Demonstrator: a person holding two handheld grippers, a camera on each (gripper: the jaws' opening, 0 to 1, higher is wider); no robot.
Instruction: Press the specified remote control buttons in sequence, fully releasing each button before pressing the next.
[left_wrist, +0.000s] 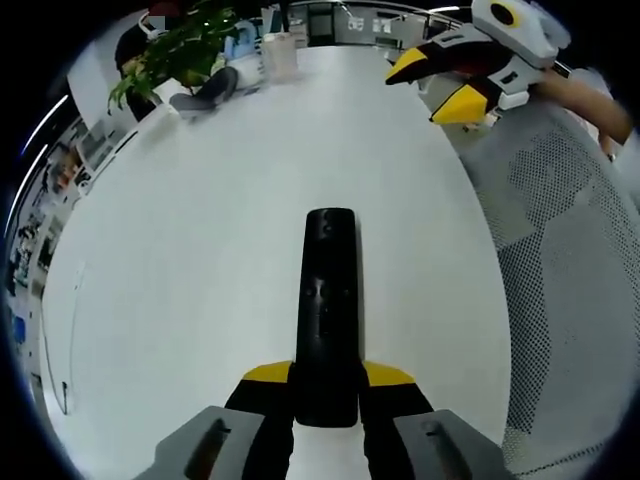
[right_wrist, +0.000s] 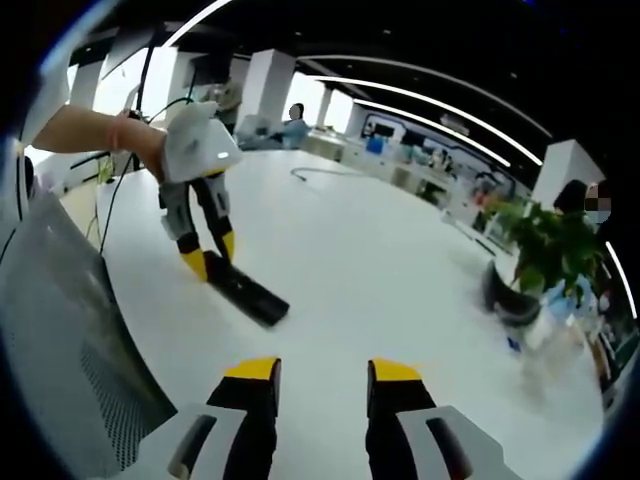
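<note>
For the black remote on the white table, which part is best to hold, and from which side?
Hold the remote by its near end, coming along its length, as the left tongs do now: their yellow tips close on its narrow sides. It lies flat on the table, so the button face stays free.

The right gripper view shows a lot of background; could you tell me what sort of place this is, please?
Probably an open-plan office: a large white table, white pillars, long ceiling light strips, rows of desks behind, and a potted plant.
</note>
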